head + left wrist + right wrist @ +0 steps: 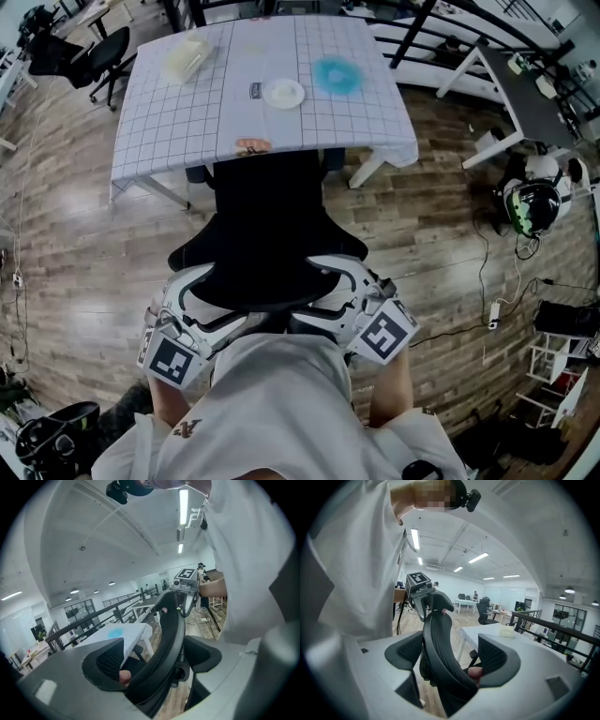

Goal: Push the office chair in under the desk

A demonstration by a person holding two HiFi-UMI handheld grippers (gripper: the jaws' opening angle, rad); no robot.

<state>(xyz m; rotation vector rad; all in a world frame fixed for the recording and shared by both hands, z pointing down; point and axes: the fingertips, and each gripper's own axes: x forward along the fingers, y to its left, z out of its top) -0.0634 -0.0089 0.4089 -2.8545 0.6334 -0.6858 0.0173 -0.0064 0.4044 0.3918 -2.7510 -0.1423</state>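
Observation:
A black mesh office chair (pixel 267 234) stands at the near edge of the desk (pixel 187 122), which is covered by a white grid-pattern cloth. The chair's front reaches under the cloth's edge, and its seat is mostly hidden by the backrest. My left gripper (pixel 208 305) and right gripper (pixel 342 291) both hold the top rim of the backrest, one on each side. In the left gripper view the backrest (pixel 164 644) fills the gap of the gripper (pixel 154 658). In the right gripper view the backrest (pixel 438 653) sits likewise in the gripper (pixel 452 656).
On the desk lie a white plate (pixel 283 93), a blue round thing (pixel 337 76) and a pale box (pixel 186 58). Another black chair (pixel 103 56) stands far left. A helmet (pixel 532 206), cables and a power strip (pixel 494 314) lie on the wooden floor at right.

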